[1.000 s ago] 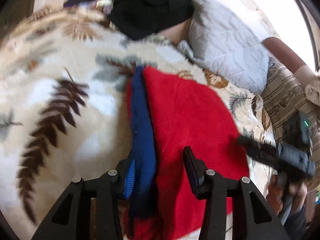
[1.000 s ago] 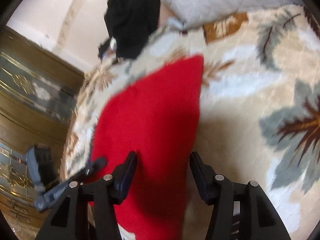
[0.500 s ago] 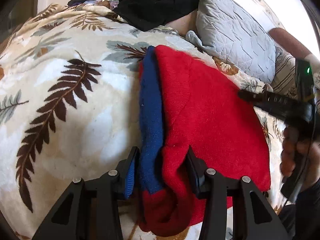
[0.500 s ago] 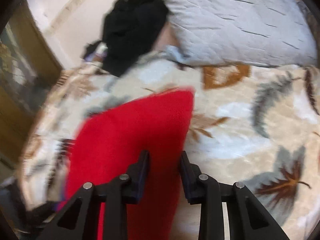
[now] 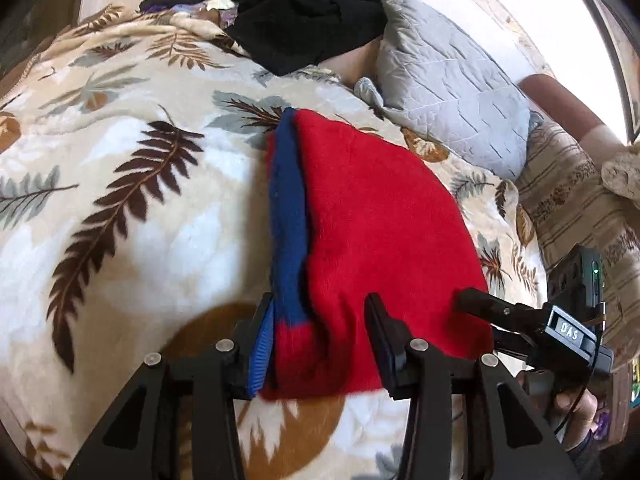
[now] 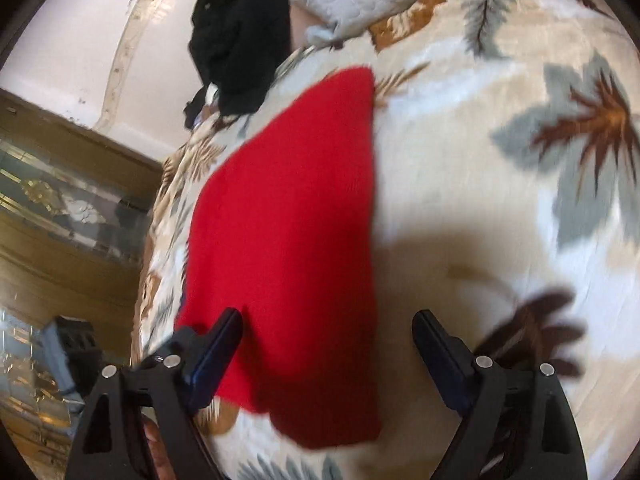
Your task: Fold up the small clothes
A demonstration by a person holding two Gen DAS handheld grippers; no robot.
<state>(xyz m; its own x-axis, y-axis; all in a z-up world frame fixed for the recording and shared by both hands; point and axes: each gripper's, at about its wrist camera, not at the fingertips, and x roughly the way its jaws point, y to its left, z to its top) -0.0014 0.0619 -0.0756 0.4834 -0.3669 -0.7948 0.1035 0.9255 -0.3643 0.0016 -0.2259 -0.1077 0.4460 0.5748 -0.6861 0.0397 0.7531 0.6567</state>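
While the red garment [image 5: 384, 232] lies folded at frame centre on the leaf-print blanket [image 5: 120, 208] | left gripper [image 5: 320, 340] straddles its blue-edged near corner, jaws spread, nothing pinched | right gripper [image 6: 326, 354] parted wide, released | advice: clamp both layers before lifting, keep edges aligned | writing: "DAS" tag, lower right.

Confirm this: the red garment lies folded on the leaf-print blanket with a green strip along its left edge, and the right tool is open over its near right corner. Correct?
Not quite. The strip along the left edge of the red garment is blue, not green, as the left wrist view shows. The rest stands: it lies folded on the leaf-print blanket, and the right tool is open over its near right corner.
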